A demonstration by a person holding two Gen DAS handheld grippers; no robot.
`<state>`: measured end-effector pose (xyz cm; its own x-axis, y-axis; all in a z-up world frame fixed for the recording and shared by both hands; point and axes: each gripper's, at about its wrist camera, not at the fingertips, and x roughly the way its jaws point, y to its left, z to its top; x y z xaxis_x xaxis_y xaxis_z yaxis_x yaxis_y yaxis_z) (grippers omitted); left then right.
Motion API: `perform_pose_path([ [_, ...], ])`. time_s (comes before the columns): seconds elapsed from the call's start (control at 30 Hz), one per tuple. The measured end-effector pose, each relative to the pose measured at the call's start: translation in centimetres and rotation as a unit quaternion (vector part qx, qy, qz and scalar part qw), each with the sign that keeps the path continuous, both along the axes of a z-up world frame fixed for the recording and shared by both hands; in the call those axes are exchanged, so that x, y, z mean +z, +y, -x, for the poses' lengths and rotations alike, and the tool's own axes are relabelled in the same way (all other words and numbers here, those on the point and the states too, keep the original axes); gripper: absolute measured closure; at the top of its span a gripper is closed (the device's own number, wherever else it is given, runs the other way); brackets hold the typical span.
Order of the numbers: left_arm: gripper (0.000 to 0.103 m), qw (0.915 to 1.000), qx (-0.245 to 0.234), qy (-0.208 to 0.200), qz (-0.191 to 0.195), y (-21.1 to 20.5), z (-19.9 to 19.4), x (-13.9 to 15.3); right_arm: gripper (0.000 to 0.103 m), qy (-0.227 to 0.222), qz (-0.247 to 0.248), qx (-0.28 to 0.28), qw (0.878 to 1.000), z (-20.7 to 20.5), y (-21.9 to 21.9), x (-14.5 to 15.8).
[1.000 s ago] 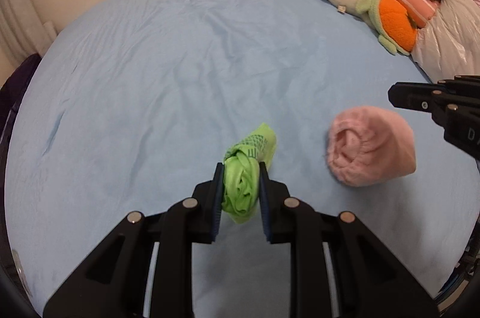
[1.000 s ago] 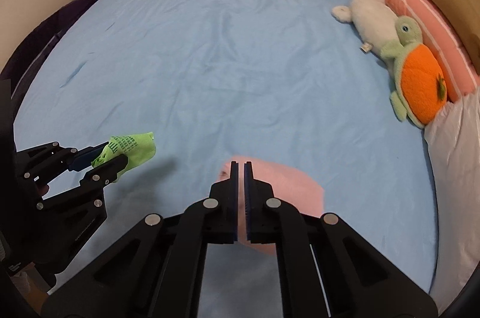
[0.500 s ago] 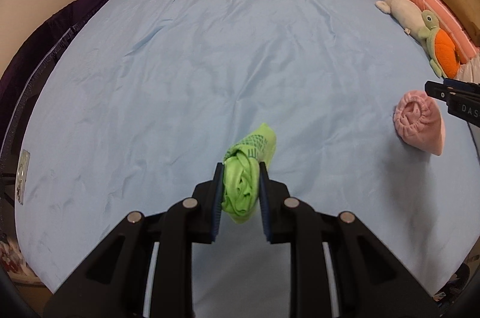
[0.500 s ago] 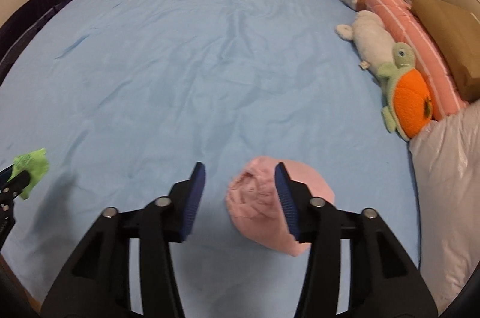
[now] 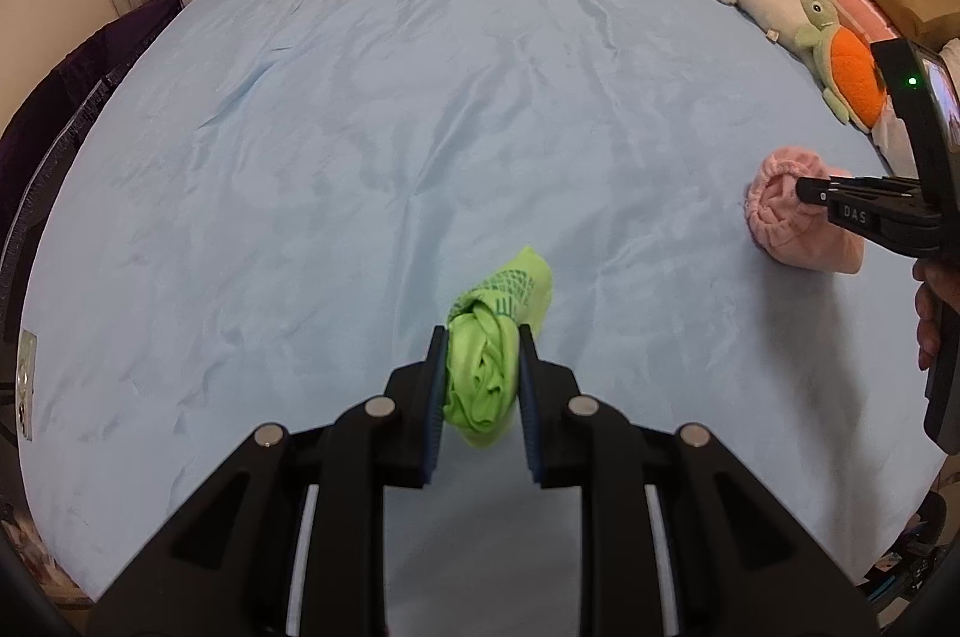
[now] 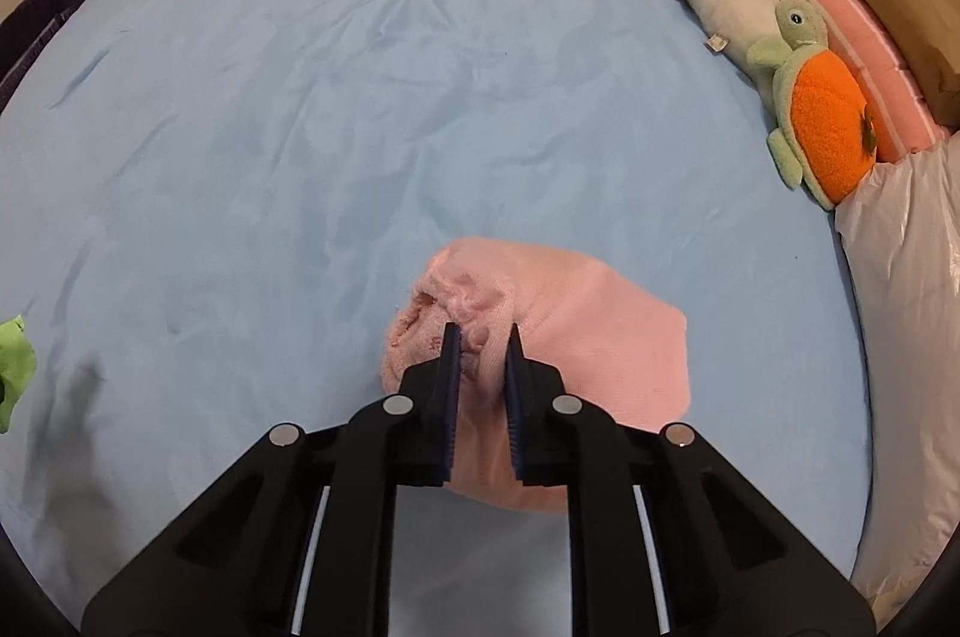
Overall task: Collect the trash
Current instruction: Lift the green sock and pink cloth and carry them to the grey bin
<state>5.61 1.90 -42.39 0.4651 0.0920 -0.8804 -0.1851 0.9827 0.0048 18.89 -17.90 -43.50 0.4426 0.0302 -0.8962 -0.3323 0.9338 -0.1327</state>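
Here the right gripper jaws are closing on a fuzzy pink roll, the left gripper pinching a crumpled lime sock.

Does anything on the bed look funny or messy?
Mostly tidy. Two rolled sock bundles don't belong on the blue sheet: the green bundle is pinched in the left gripper, and the right gripper is closing on a fold of the pink bundle.
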Motion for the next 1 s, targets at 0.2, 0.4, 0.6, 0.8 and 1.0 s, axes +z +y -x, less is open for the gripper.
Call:
perform_pose_path([
  [0.2, 0.081, 0.9999, 0.009, -0.006, 0.007, 0.5, 0.8, 0.4, 0.093, -0.006, -0.01, 0.036, 0.999, 1.2, 1.4, 1.8],
  [0.4, 0.081, 0.9989, 0.047, -0.007, 0.004, 4.0, 4.1, 1.0, 0.093, -0.004, -0.016, 0.105, 0.994, 4.1, 7.3, 2.9],
  [0.6, 0.081, 0.993, 0.117, -0.008, -0.008, 10.3, 9.9, 2.0, 0.093, 0.004, -0.033, 0.207, 0.978, 9.4, 17.1, 3.7],
  [0.8, 0.081, 0.9804, 0.196, -0.009, -0.018, 17.3, 17.4, 3.0, 0.093, 0.01, -0.055, 0.306, 0.95, 17.1, 27.3, 4.7],
  [1.0, 0.081, 0.9601, 0.279, -0.001, -0.02, 23.6, 25.5, 2.9, 0.093, 0.031, -0.072, 0.414, 0.907, 26.2, 36.7, 4.6],
])
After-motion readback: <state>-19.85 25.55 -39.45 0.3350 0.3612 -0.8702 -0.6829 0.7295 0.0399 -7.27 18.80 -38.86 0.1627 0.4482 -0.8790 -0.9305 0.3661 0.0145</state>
